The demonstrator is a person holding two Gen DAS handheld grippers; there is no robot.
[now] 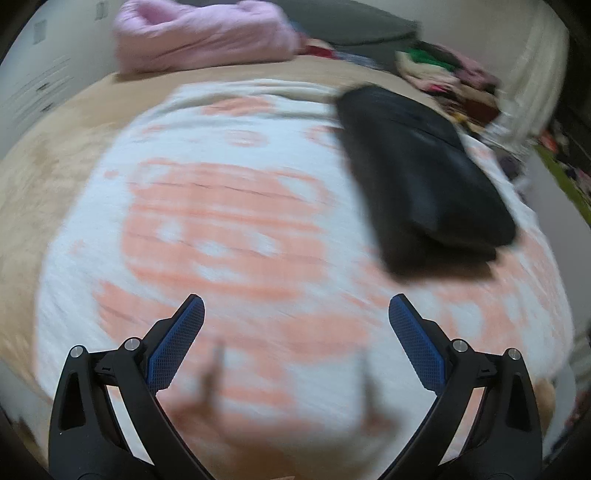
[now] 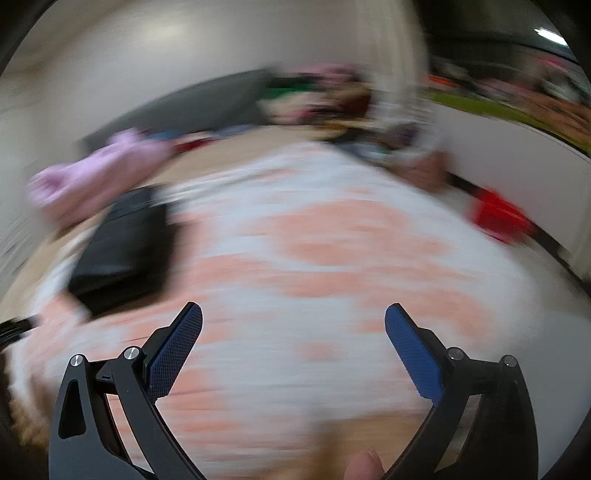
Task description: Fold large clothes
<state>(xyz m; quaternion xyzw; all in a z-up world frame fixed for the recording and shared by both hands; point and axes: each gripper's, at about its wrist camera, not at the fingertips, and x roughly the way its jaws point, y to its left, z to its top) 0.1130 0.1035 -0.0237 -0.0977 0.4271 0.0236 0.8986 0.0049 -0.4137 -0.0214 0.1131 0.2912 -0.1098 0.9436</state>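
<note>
Both views smeared by motion blur; detail is soft throughout.

Left gripper (image 1: 296, 310): jaws spread wide, nothing between them, hovering over the white-and-peach cloth (image 1: 229, 229) that fills the centre of the left wrist view. Right gripper (image 2: 293, 317): also spread wide and empty, over the same cloth (image 2: 332, 251).

The task's thing appears to be the folded black garment (image 1: 424, 173), lying on the patterned cloth at centre right of the left wrist view and at middle left of the right wrist view (image 2: 122, 251). It looks flat and compact, so I judge this piece is done or nearly so.

Pink bundle (image 1: 199, 33) sits at upper left of the left wrist view; a mixed clothes pile (image 1: 447, 74) at upper right. A red item (image 2: 498, 218) shows at right in the right wrist view.

Risks from here:
- Fast swinging near the black garment could clip an edge and undo the fold.
- Open jaws dropping onto the patterned cloth could pinch it instead of a garment, dragging the black piece with it.
- Reaching into the mixed pile may snag several items at once.
- A fingertip (image 2: 364, 465) shows at the bottom edge of the right wrist view, close to the jaw frame; pinch hazard.
</note>
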